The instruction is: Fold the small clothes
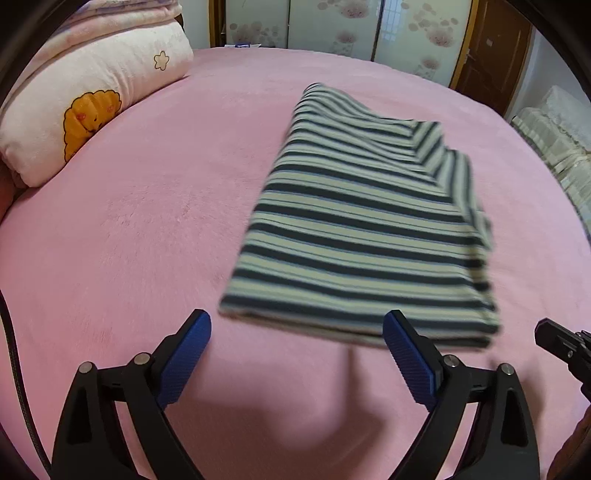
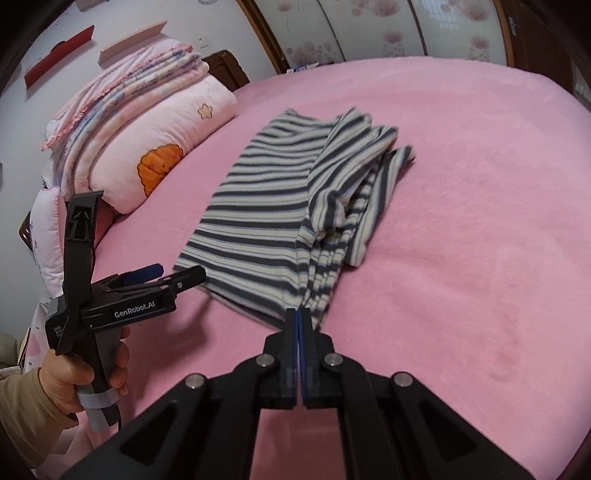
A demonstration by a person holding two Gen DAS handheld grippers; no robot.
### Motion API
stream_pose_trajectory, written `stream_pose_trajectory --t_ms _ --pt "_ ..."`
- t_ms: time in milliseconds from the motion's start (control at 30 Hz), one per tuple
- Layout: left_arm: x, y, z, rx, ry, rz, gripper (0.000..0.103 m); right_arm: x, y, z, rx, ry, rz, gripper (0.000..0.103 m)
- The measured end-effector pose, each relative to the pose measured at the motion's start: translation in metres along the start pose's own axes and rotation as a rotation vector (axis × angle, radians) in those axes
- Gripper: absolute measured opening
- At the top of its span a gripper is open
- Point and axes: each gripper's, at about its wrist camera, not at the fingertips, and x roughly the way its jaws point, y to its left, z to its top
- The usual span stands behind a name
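A striped garment in dark blue and cream lies folded into a rectangle on the pink bed. My left gripper is open wide at the garment's near edge, its right finger over the near hem and nothing pinched. From the right wrist view the garment shows stacked layers along its right side. My right gripper is shut with its pads flush together just before the near right corner, holding nothing. The left gripper appears at the near left corner, held by a hand.
A pink pillow with an orange cartoon print lies at the bed's left, with folded blankets stacked on it. Wardrobe doors stand beyond the far edge. A pale covered seat is off the right side.
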Motion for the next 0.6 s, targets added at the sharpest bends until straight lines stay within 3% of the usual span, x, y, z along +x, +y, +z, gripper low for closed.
stream_pose_trajectory --t_ms 167,600 --pt "-0.041 -0.028 -0.011 -0.013 -0.002 -0.066 0.097 -0.049 0.006 -0.006 0.011 -0.054 -0.026 0.0" --pt "-0.204 -0.114 -0.058 0.023 -0.138 -0.158 0.097 -0.213 0.008 -0.058 0.1 -0.182 -0.068 0.001"
